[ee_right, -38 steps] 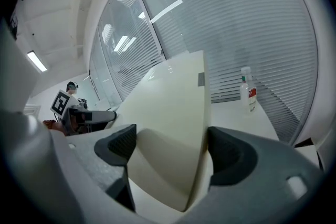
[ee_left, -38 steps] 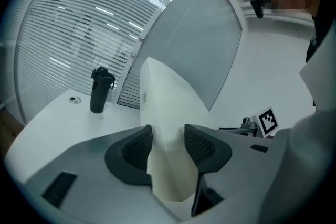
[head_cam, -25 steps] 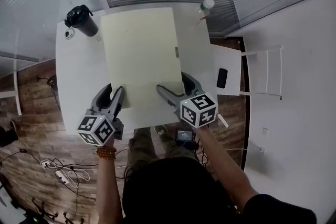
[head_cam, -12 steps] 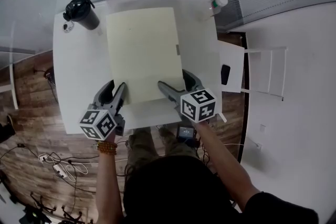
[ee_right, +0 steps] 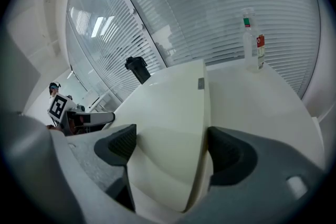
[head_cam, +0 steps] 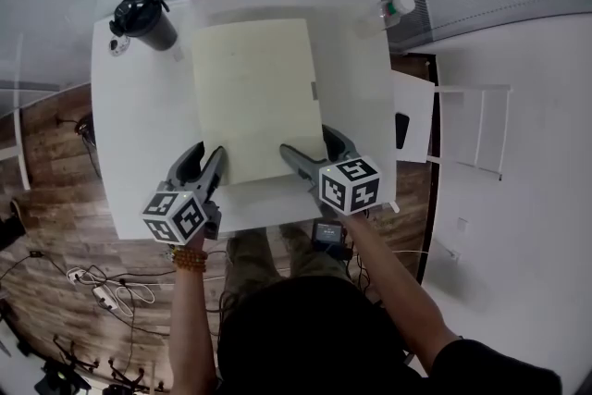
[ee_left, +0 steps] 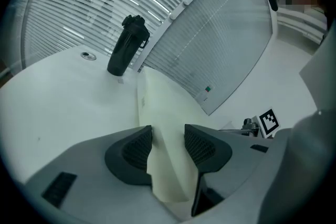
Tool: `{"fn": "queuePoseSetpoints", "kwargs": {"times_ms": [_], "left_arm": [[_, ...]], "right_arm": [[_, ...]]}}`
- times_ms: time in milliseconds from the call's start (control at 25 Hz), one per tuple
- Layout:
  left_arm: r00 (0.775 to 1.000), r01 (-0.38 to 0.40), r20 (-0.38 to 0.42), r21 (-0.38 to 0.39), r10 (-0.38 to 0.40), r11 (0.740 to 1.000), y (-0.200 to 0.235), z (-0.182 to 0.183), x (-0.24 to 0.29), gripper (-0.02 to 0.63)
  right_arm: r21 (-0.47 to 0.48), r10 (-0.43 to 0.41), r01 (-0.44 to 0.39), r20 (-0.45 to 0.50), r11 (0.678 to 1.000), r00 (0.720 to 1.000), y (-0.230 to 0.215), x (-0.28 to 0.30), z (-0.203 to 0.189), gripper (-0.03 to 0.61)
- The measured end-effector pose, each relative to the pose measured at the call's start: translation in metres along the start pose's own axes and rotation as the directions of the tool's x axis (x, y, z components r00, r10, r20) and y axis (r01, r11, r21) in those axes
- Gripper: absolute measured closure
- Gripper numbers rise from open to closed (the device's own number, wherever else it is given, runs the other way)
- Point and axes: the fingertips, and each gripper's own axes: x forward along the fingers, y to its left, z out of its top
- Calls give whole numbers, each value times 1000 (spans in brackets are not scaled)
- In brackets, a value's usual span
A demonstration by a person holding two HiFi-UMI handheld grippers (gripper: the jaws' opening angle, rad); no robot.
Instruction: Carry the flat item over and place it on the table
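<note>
Your left claw (head_cam: 199, 166) sits at the near left corner of the pale yellow sheet (head_cam: 254, 97). Its jaws stand apart, with that corner curling up between the ribbed pads (ee_left: 137, 149). I cannot tell whether either pad presses on it. Your right claw (head_cam: 310, 143) is at the sheet's near right corner, jaws spread wide, and the sheet passes flat between them with its right edge close to the right-hand jaw. The sheet runs down the middle of the white counter (head_cam: 139, 134), from short of the near edge to close to the far edge. A black flask (head_cam: 145, 18) stands upright at the far left corner, well apart from the sheet. A clear bottle (head_cam: 396, 9) stands at the far right corner.
</note>
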Motion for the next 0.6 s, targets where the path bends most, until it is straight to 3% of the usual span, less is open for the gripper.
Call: {"fn": "queuePoseSetpoints", "kwargs": {"times_ms": [440,600], "left_arm": [[999,-20,-29,21,20,1000,16,8,20,420],[998,-26,-50,45,28,999,20,6,28,420]], "right_arm": [[45,-15,16,-24,999,1000,-12,25,-2,153],[-14,-56,56,-46,998,997,-18,31,-4,153]]}}
